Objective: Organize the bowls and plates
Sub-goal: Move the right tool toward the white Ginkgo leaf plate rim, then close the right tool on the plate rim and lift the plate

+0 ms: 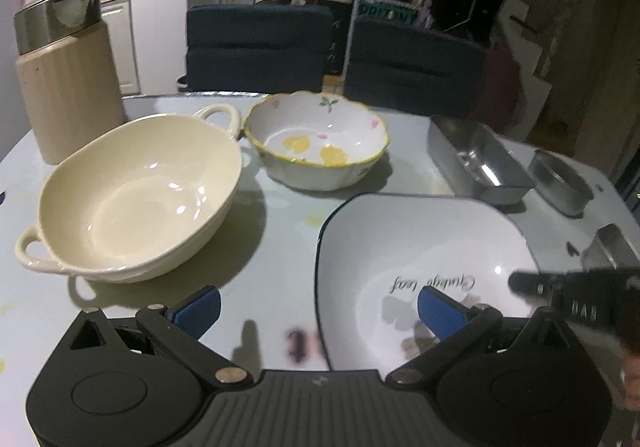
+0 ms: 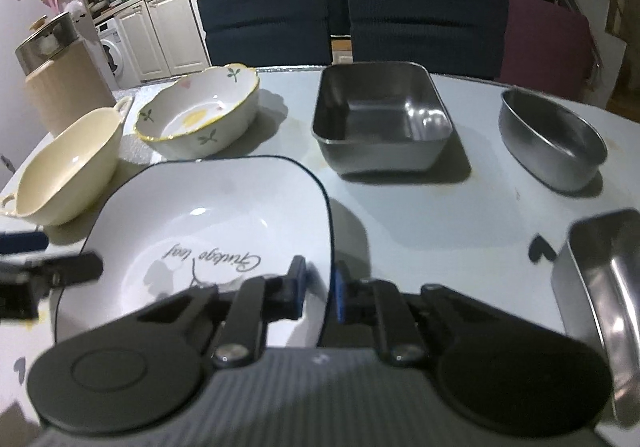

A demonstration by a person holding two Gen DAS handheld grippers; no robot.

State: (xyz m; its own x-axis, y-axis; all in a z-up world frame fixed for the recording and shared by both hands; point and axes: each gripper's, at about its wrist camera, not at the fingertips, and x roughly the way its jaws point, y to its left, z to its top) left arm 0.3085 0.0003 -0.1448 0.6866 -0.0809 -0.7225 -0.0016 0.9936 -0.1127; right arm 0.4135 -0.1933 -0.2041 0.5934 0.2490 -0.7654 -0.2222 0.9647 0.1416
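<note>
My right hand-held gripper [image 2: 319,293] pinches the rim of the white square plate with dark edge [image 2: 208,215] resting on the pale tabletop [image 2: 420,203]. My left hand-held gripper [image 1: 319,307] hangs spread wide beside the cream two-handled bowl [image 1: 136,195].

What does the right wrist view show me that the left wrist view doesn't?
Only the right wrist view shows the right gripper shut on the white plate's rim and the square steel tray's whole inside. Only the left wrist view shows the left gripper open, and the cream bowl's near handle in full. Both show the floral bowl and oval steel dish.
</note>
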